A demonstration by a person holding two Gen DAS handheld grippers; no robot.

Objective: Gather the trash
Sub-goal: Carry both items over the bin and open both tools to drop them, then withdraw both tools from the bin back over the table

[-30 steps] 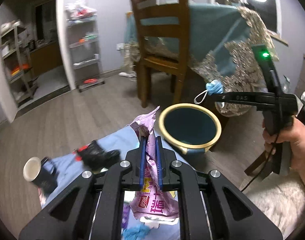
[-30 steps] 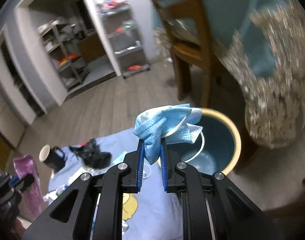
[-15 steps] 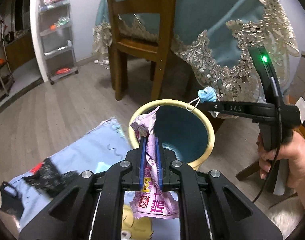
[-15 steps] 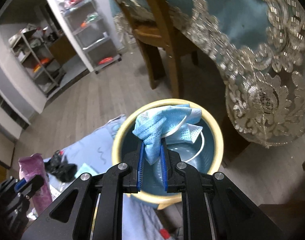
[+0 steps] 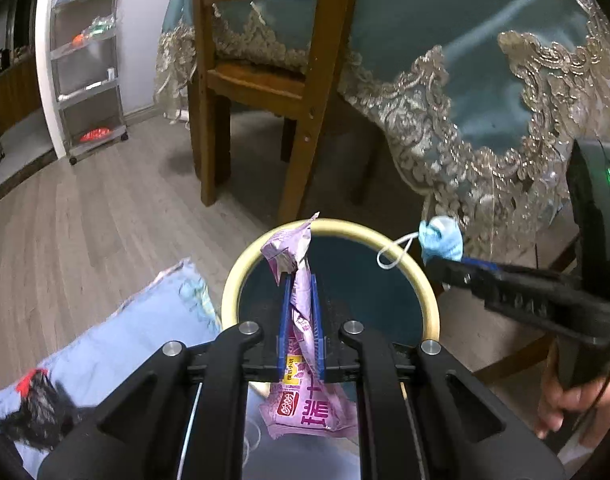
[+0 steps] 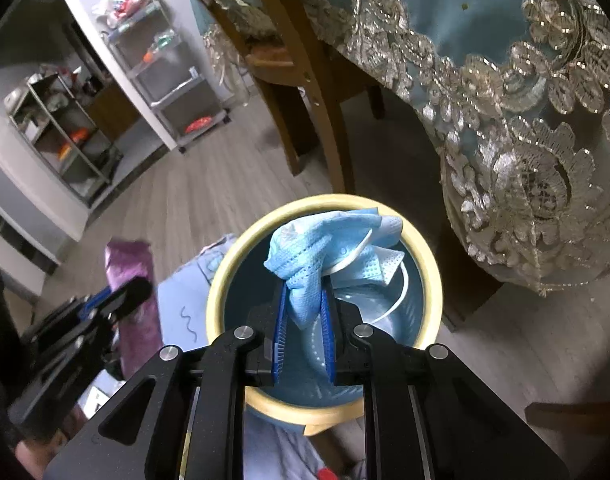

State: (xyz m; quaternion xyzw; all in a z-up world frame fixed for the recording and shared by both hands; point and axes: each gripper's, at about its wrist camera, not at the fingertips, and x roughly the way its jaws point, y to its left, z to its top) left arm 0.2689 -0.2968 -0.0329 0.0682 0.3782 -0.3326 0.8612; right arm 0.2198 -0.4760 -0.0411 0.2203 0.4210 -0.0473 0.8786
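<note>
Two pieces of trash now over the bin (image 6: 221, 280), up from the blue cloth. Right gripper (image 6: 303, 312) opening, blue face mask (image 6: 329, 240) still between pads, about to drop. Left gripper (image 5: 301, 300) clamped on purple snack wrapper (image 5: 301, 320), long axis upright, torn end up.

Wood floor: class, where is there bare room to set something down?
Bare wood floor lies between the shelf cart, chair and blue cloth. The bin mouth is crowded: both grippers hold trash over it.
</note>
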